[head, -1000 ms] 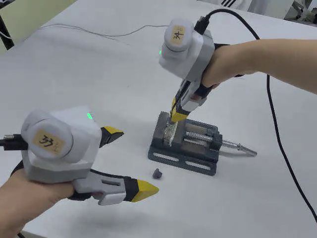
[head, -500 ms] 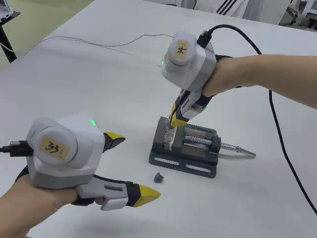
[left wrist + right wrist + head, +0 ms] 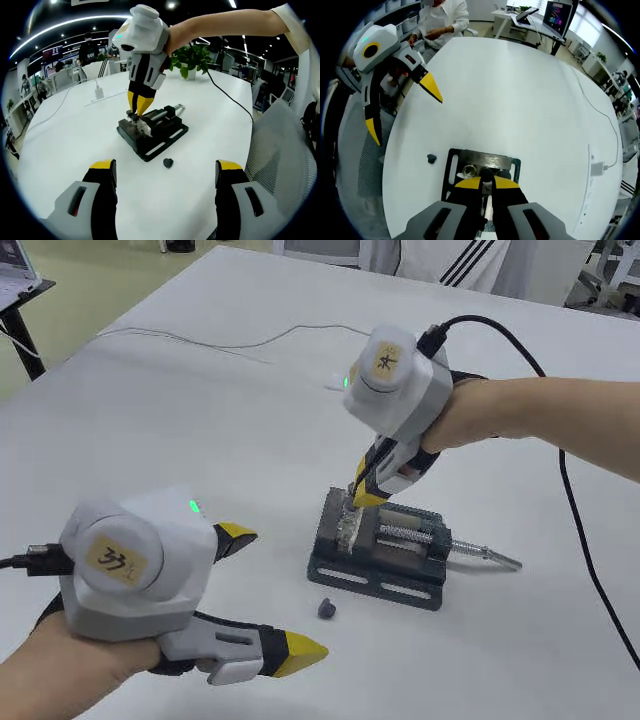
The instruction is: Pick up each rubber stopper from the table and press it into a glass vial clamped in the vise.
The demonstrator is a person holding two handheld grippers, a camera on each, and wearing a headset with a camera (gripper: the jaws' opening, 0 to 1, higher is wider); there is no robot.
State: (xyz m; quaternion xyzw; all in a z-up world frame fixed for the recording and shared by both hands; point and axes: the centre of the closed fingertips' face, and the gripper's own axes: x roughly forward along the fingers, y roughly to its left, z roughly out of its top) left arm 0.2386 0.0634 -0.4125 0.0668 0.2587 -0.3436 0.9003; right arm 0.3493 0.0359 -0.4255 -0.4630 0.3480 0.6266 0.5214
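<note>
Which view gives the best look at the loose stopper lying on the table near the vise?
Head view: the loose stopper lies unobstructed before the vise, shape readable. Left gripper view shows it smaller, beyond the open left gripper; right gripper view shows a dark speck beside the vise.

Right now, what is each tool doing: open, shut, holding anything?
Left tool: open, holding nothing.
Right tool: shut on a rubber stopper, above the vise.

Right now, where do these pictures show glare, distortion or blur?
Head view: even light, soft shadow beside the vise. Left gripper view: ceiling lights glare, fisheye curves the table edge. Right gripper view: right gripper, shut on a stopper, looks slightly soft.
</note>
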